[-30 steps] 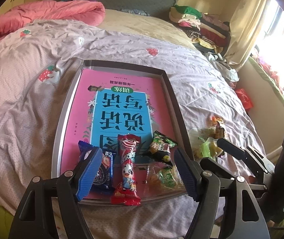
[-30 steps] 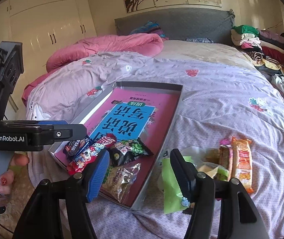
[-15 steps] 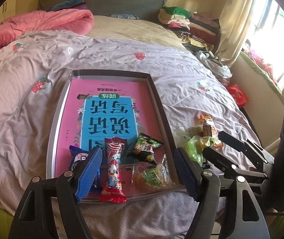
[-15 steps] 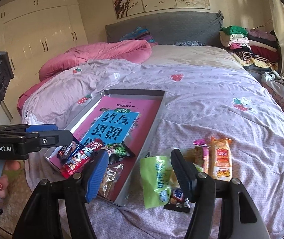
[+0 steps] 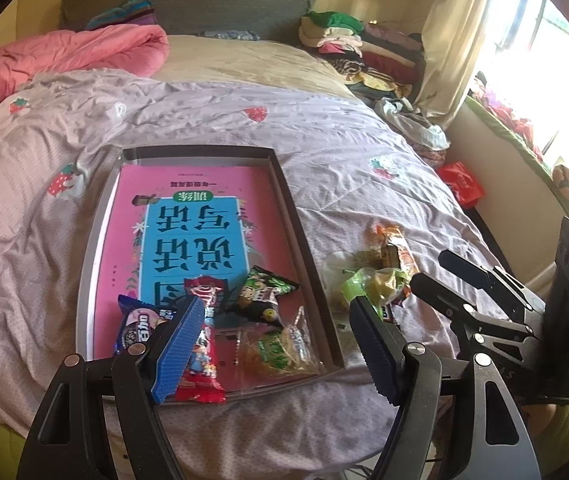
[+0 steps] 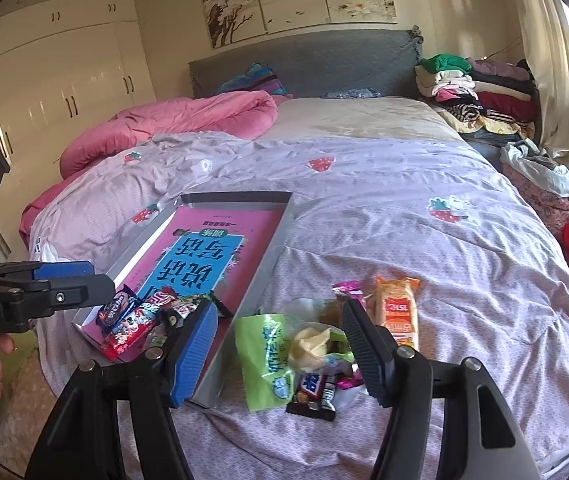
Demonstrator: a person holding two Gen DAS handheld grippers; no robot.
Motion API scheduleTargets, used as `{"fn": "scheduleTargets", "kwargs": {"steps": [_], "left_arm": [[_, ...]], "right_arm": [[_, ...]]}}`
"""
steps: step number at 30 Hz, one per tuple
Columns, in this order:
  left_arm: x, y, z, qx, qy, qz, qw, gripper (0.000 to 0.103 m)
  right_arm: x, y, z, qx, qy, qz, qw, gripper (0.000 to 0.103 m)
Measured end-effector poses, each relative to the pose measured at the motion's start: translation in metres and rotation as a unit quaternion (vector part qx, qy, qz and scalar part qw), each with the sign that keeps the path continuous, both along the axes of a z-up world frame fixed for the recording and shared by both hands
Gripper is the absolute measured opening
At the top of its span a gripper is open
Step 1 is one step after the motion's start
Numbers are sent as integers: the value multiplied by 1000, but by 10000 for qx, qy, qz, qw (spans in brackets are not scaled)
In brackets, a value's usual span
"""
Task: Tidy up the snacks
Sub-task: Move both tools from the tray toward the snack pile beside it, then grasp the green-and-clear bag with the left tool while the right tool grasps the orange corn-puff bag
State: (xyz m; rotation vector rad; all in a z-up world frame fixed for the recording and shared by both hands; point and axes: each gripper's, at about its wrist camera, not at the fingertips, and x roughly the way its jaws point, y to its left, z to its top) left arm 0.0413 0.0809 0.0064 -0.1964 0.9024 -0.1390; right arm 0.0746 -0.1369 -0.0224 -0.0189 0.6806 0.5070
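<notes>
Above the near edge of the bed, the left gripper (image 5: 276,344) and right gripper (image 6: 280,344) both hover with jaws wide and nothing held. Four snack packets lie at the near end of the grey tray (image 5: 96,236), just under the left gripper's fingers: a blue biscuit pack (image 5: 138,324), a red one (image 5: 204,364), a dark green one (image 5: 264,292) and a clear one (image 5: 280,348), all resting on a pink book (image 5: 188,224). Right of the tray, on the lilac bedspread (image 6: 424,240), a loose pile (image 6: 316,356) of roughly six packets sits between the right gripper's fingers, untouched.
</notes>
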Motion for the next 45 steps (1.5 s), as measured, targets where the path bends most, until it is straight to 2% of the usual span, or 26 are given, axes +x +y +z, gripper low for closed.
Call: {"fn": "scheduleTargets", "kwargs": {"steps": [16,24,34,45], "left_arm": [[-3,-35,0,65,42,-408,9991,76],[-5,-60,-4,115,111,-686,9975,76],[-1,-90,-13,171,234,-1021,9943,76],[13,-100,-23,273,335,-1131,9926,76]], "right_arm": [[5,-38,4,66,-8,-476,9988,65],[15,-62,0,214,160,-809,9964,65],[21,-68,-8,119,328,-867,9956,65],[28,-74,-20,97,555,-912,9942,65]]}}
